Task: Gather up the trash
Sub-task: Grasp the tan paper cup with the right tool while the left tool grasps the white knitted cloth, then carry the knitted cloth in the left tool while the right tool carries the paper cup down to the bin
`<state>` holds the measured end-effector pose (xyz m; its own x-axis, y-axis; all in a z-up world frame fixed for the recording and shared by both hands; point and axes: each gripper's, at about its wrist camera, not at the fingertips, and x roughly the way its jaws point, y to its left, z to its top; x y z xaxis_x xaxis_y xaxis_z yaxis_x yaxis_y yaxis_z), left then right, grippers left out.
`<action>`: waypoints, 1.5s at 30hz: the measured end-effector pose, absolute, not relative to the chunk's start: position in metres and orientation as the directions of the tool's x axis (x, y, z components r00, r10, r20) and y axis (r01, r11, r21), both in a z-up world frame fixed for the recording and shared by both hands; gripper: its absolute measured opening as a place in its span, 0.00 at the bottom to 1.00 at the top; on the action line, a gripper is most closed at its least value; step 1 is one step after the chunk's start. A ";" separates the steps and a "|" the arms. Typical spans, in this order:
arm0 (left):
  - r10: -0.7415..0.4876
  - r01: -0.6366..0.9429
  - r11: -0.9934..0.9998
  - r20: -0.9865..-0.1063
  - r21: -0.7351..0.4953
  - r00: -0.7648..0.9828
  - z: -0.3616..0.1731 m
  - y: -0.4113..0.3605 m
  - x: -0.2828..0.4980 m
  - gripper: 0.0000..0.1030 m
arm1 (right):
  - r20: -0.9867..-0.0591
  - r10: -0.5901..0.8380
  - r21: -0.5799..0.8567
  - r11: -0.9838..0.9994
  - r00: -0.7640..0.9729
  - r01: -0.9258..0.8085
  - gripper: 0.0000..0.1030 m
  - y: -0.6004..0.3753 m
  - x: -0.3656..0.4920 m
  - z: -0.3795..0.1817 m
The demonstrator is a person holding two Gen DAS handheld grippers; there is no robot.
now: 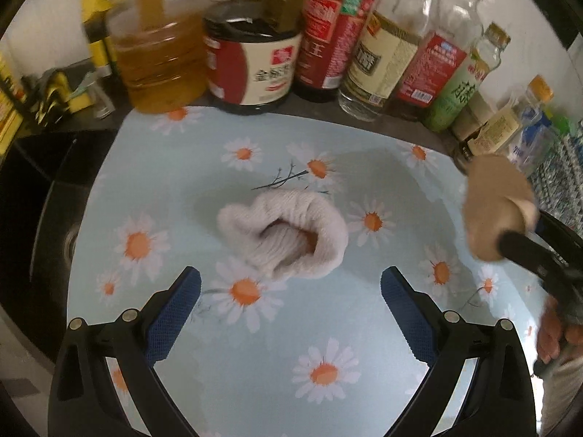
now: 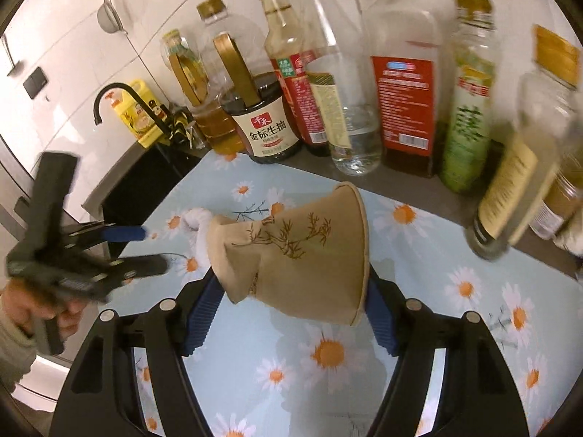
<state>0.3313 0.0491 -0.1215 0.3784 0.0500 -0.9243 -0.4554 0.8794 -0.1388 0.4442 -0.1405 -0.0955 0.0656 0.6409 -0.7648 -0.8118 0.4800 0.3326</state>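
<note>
A crushed tan paper cup (image 2: 295,251) with a bamboo print is pinched between my right gripper's (image 2: 291,298) blue pads, held above the daisy-print mat (image 2: 455,313). It also shows in the left wrist view (image 1: 495,204) at the far right. A crumpled white tissue (image 1: 284,233) lies on the mat (image 1: 328,327) in the middle. My left gripper (image 1: 291,291) is open and empty, just short of the tissue, jaws wide apart. In the right wrist view the left gripper (image 2: 145,251) is at the left, near the tissue (image 2: 196,225).
A row of sauce, oil and vinegar bottles (image 1: 328,36) and a soy sauce jug (image 1: 251,54) stands along the mat's far edge. A black sink (image 1: 40,200) and faucet (image 2: 120,102) lie to the left.
</note>
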 end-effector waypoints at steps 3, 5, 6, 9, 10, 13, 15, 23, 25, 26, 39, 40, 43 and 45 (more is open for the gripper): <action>0.072 -0.449 0.888 -0.935 -0.097 0.346 -0.131 0.051 0.344 0.93 | -0.757 0.649 0.346 0.496 0.075 -0.797 0.69 -0.157 0.437 -0.091; 0.095 -0.457 0.887 -0.941 -0.068 0.324 -0.136 0.056 0.352 0.93 | -0.757 0.648 0.347 0.507 0.084 -0.789 0.69 -0.165 0.434 -0.089; 0.094 -0.457 0.887 -0.944 -0.065 0.318 -0.139 0.059 0.356 0.93 | -0.754 0.651 0.353 0.510 0.083 -0.784 0.69 -0.170 0.431 -0.088; 0.092 -0.450 0.891 -0.945 -0.062 0.313 -0.145 0.063 0.364 0.93 | -0.753 0.652 0.367 0.528 0.089 -0.766 0.68 -0.183 0.427 -0.088; 0.100 -0.446 0.894 -0.943 -0.055 0.316 -0.146 0.063 0.366 0.92 | -0.753 0.652 0.370 0.533 0.090 -0.761 0.69 -0.186 0.426 -0.088; 0.096 -0.418 0.907 -0.938 -0.055 0.332 -0.148 0.062 0.371 0.87 | -0.756 0.648 0.379 0.552 0.096 -0.743 0.69 -0.196 0.424 -0.090; 0.088 -0.406 0.912 -0.941 -0.055 0.327 -0.150 0.062 0.373 0.71 | -0.759 0.644 0.385 0.564 0.098 -0.731 0.69 -0.200 0.424 -0.092; 0.047 -0.343 0.936 -0.940 -0.076 0.338 -0.150 0.055 0.363 0.39 | -0.768 0.633 0.405 0.598 0.097 -0.691 0.69 -0.210 0.418 -0.102; 0.044 -0.342 0.936 -0.939 -0.081 0.342 -0.148 0.056 0.357 0.36 | -0.769 0.631 0.407 0.605 0.100 -0.684 0.69 -0.210 0.414 -0.103; 0.038 -0.344 0.935 -0.937 -0.091 0.349 -0.146 0.056 0.353 0.33 | -0.769 0.632 0.409 0.606 0.100 -0.683 0.69 -0.210 0.412 -0.102; -0.005 -0.244 0.961 -0.889 -0.130 0.457 -0.107 0.052 0.297 0.27 | -0.775 0.612 0.376 0.650 0.161 -0.660 0.69 -0.201 0.363 -0.090; -0.010 -0.235 0.963 -0.884 -0.135 0.468 -0.104 0.051 0.291 0.27 | -0.775 0.610 0.375 0.656 0.166 -0.655 0.69 -0.200 0.357 -0.088; -0.030 -0.205 0.967 -0.867 -0.151 0.498 -0.092 0.053 0.268 0.27 | -0.779 0.601 0.368 0.671 0.181 -0.644 0.69 -0.197 0.341 -0.085; -0.041 -0.184 0.970 -0.858 -0.156 0.512 -0.087 0.051 0.253 0.27 | -0.780 0.596 0.363 0.681 0.192 -0.636 0.69 -0.193 0.327 -0.082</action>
